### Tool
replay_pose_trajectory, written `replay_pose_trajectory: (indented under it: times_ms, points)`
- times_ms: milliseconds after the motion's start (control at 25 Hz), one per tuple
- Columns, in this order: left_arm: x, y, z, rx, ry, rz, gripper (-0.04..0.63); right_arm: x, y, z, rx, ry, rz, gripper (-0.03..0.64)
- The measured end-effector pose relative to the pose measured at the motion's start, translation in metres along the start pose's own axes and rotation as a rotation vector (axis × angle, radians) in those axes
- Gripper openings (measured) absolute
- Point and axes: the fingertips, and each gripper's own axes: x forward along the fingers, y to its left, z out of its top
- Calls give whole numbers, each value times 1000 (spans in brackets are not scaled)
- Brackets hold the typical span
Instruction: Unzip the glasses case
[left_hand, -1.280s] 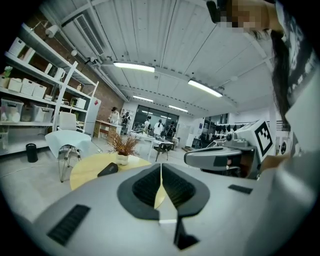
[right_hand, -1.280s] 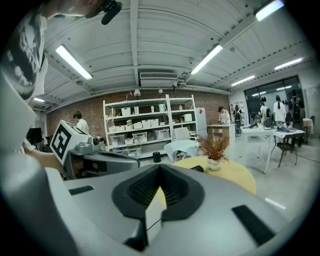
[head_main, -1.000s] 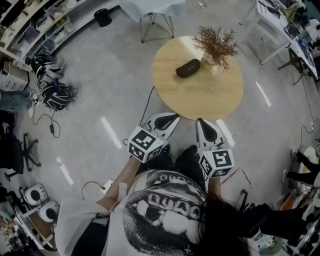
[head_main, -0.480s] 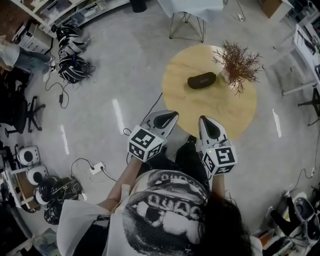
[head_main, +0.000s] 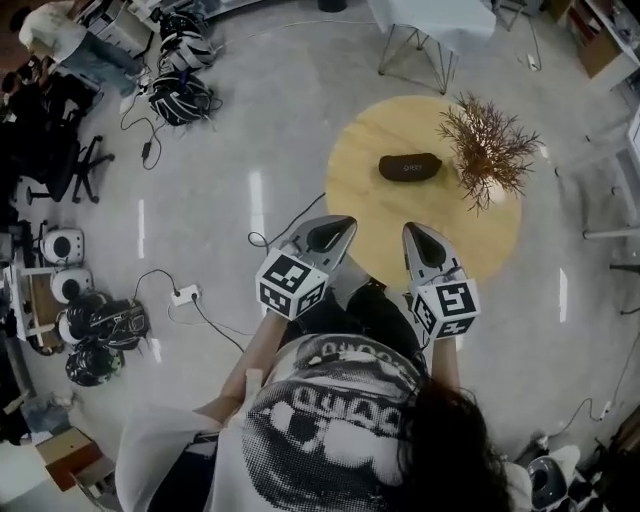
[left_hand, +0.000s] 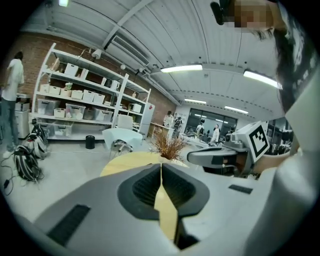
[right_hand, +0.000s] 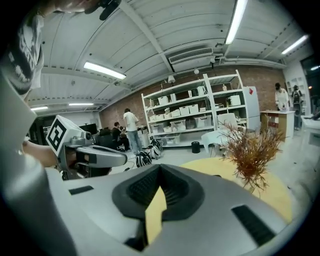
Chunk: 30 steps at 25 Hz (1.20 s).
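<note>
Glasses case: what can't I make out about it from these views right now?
- Zipper and pull: head view, the glasses case is too small and dark; zipped or not, cannot tell.
- Left gripper view: case hidden behind the body of the left gripper.
- Right gripper view: case all but hidden behind the body of the right gripper.

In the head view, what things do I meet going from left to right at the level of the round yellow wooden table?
heap of black gear and cables on the floor → black oval glasses case → dried reddish-brown branch plant
</note>
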Motion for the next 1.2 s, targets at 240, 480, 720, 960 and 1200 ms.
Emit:
replay_pose_trajectory:
  times_ms: [240, 480, 720, 960, 1200]
  points:
    - [-6, -3, 0, -5, -8, 85, 15, 8, -8, -9, -19, 17, 76, 0]
    - [-8, 0, -1, -9, 16, 119, 15, 29, -25, -19, -79, 71, 109, 0]
    - [8, 20, 2, 9, 23, 97, 16, 69, -49, -25, -158, 119, 116, 0]
    - [27, 43, -5, 18, 63, 30, 15, 113, -66, -47, -360, 258, 127, 7]
    - [44, 65, -9, -7, 91, -27, 15, 149, -92, -72, -571, 456, 215, 92]
